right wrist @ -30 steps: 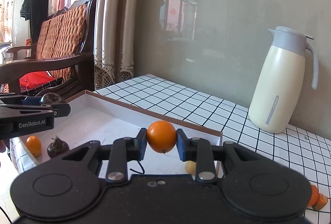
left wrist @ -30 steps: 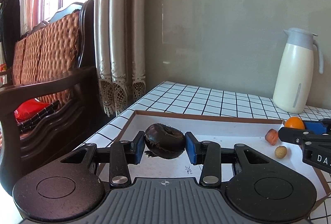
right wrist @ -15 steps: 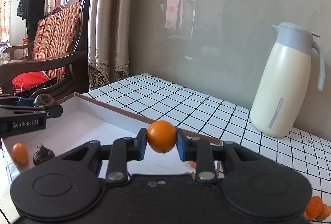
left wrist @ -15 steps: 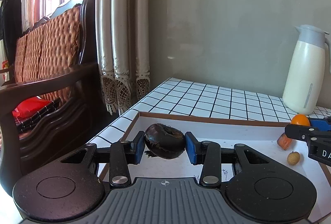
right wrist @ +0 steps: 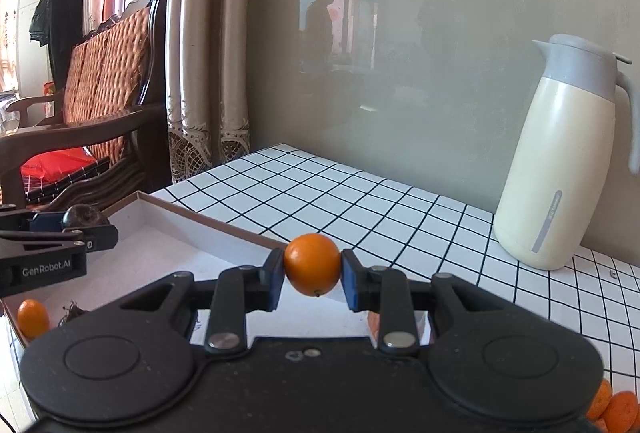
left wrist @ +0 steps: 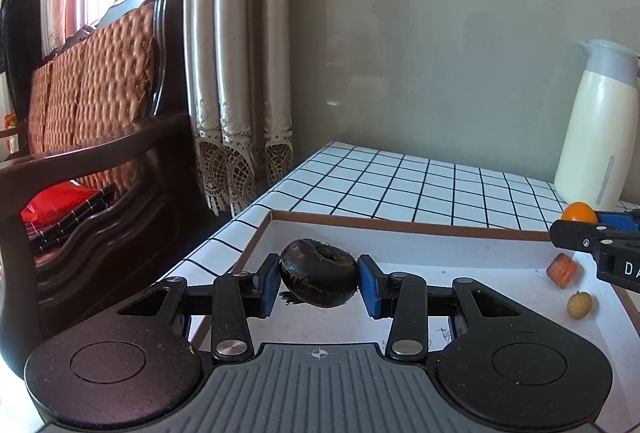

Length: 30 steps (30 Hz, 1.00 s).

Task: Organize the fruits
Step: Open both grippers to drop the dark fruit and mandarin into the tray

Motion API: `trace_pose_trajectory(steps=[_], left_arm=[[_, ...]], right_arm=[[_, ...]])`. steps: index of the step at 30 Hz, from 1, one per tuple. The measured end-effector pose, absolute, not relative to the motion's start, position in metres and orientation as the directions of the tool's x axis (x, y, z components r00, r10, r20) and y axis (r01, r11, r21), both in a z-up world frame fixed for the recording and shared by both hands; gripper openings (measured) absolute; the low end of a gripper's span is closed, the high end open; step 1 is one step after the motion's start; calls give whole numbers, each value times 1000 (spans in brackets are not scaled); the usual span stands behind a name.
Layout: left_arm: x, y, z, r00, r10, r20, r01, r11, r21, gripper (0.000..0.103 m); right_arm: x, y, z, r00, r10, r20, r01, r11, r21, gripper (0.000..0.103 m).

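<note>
Both tongs are loaded and hang over the shallow white tray with the brown rim [left wrist: 400, 227] that sits on the white-tiled bench with black grout lines [left wrist: 420, 189].

Left tongs [left wrist: 318, 283]: blue pads pressed on either side of a dark, wrinkled, ring-shaped fruit with a dent in its top [left wrist: 318, 277]. They are only narrowly apart and clamped on it, over the near left part of the tray.

Right tongs [right wrist: 313, 275]: a small round orange fruit [right wrist: 313, 264] sits between the blue pads, above the tray's far rim. Jaws are opening at this moment, though the pads look to be touching the fruit on both sides, so it is not yet free.

Step in hand, as I read it: dropping fruit into the tray, the right one first.

Already on the tray floor: a small reddish-orange chunk [left wrist: 563, 269], a small pale tan round fruit [left wrist: 579, 305], another small orange oval fruit [right wrist: 33, 317] near the left edge, and a dark spiky bit beside it that is too small to name. More orange pieces [right wrist: 616, 405] lie on the bench outside the tray, low at the right.

A cream jug with a grey lid [right wrist: 560, 169] stands well apart at the back.

Next call: the orange is right at the rim, so it could land outside or roll. It probably wants to be further inside before letting go. Then release the dark fruit.
</note>
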<state>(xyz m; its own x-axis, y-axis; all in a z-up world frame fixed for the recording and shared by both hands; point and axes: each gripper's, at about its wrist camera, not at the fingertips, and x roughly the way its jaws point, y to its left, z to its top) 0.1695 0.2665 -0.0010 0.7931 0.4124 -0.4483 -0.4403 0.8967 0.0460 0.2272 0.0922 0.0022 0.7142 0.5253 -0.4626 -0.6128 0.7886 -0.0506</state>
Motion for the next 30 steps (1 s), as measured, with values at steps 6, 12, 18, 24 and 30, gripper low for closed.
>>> trace_pose_trajectory(steps=[6,12,18,24,30], left_arm=[[153,258,11,814,483,-323,-494,868,53,103],[157,257,5,807,475,-350,-487,871,61,103],[156,258,4,802,481,-354,-494,867,60,103],[152,258,3,791,483,-376,-503,863,52,103],[142,252,4,794,477,-377,-499,865,44,103]], right_arm=[[222,79,10,802,482,-353,-542,835,-91,97],[231,76,-1,796,462,-391,-526,848,-68,97],[228,73,-1,795,465,-388,-523,851,-52,97],[223,70,0,785,471,-403,-531,846,-47,97],[212,63,6,785,474,-400,-534,844,-49,97]])
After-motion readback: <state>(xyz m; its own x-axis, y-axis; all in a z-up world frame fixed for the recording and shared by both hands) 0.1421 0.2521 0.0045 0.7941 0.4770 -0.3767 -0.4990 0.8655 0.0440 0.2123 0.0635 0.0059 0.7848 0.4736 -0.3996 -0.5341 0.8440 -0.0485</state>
